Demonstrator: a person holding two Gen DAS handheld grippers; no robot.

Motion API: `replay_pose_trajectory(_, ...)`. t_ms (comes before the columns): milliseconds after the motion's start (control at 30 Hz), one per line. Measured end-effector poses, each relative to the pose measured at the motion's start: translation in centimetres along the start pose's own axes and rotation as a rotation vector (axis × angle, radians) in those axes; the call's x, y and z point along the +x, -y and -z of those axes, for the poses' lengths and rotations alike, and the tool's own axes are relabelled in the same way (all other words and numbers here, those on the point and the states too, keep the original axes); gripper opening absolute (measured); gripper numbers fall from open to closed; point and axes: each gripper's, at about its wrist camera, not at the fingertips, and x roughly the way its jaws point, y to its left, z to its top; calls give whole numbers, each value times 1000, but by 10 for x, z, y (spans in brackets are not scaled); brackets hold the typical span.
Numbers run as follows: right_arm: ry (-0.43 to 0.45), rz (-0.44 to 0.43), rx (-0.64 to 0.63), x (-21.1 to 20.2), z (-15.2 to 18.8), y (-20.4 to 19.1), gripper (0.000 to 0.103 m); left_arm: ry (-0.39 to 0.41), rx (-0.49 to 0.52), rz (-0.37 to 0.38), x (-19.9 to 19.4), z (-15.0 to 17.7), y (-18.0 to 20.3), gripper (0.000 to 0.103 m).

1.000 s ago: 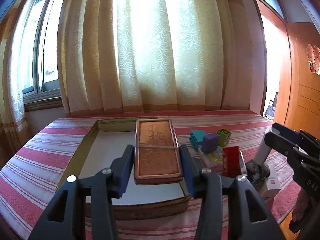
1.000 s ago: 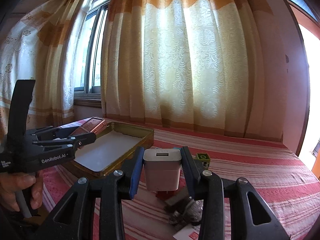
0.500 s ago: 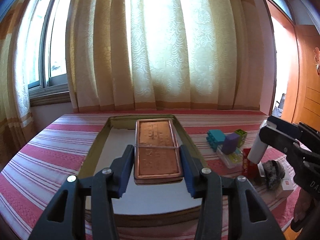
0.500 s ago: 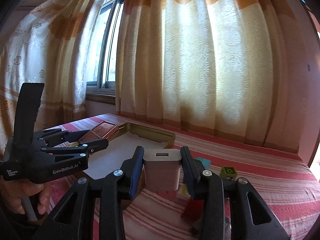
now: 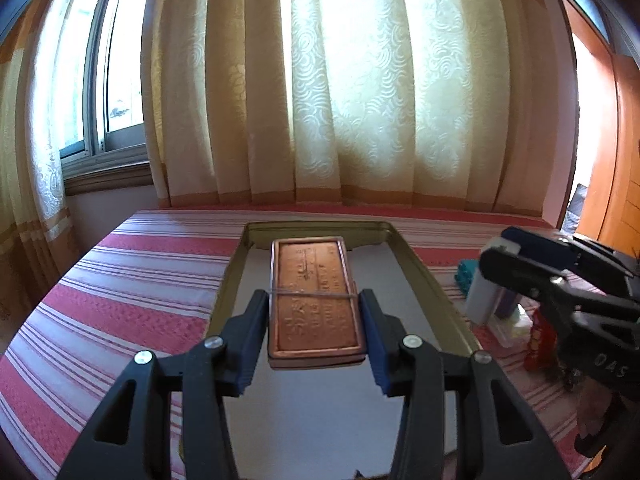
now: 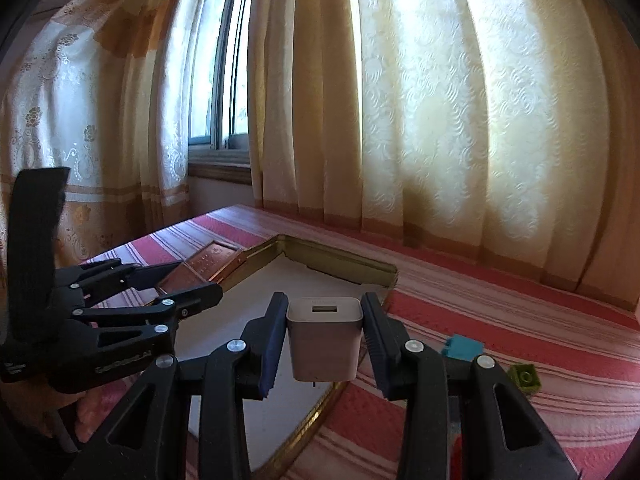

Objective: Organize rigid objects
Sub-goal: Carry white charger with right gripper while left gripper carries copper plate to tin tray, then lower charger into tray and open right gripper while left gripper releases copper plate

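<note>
My left gripper (image 5: pixel 315 334) is shut on a flat copper-coloured tin (image 5: pixel 314 300) with a rubber band round it, held level over the white floor of a shallow gold tray (image 5: pixel 424 276). My right gripper (image 6: pixel 325 338) is shut on a white USB charger block (image 6: pixel 325 336), which hangs over the tray's near right rim (image 6: pixel 320 410). In the left wrist view the right gripper (image 5: pixel 520 268) and the charger (image 5: pixel 482 300) show at the right, beside the tray. From the right wrist camera, the left gripper (image 6: pixel 192 292) and the copper tin (image 6: pixel 208 266) show at the left.
The tray lies on a bed or table with a red and white striped cloth (image 5: pixel 152 280). Small toys lie right of the tray: a teal block (image 6: pixel 462 346), a green block (image 6: pixel 524 376) and a red packet (image 5: pixel 540 340). Curtains and a window stand behind. A hand (image 6: pixel 32 408) holds the left gripper.
Both grippers have travelled left, so each now hangs over the tray. The toys have slid toward the right edge of both views. Neither grip has changed.
</note>
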Motion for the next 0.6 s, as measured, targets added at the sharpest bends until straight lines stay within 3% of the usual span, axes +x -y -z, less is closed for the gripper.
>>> replay_pose_trajectory(600, -148, 12, -25, 89, -13, -1, 40, -139, 3, -43, 54, -34, -29, 45)
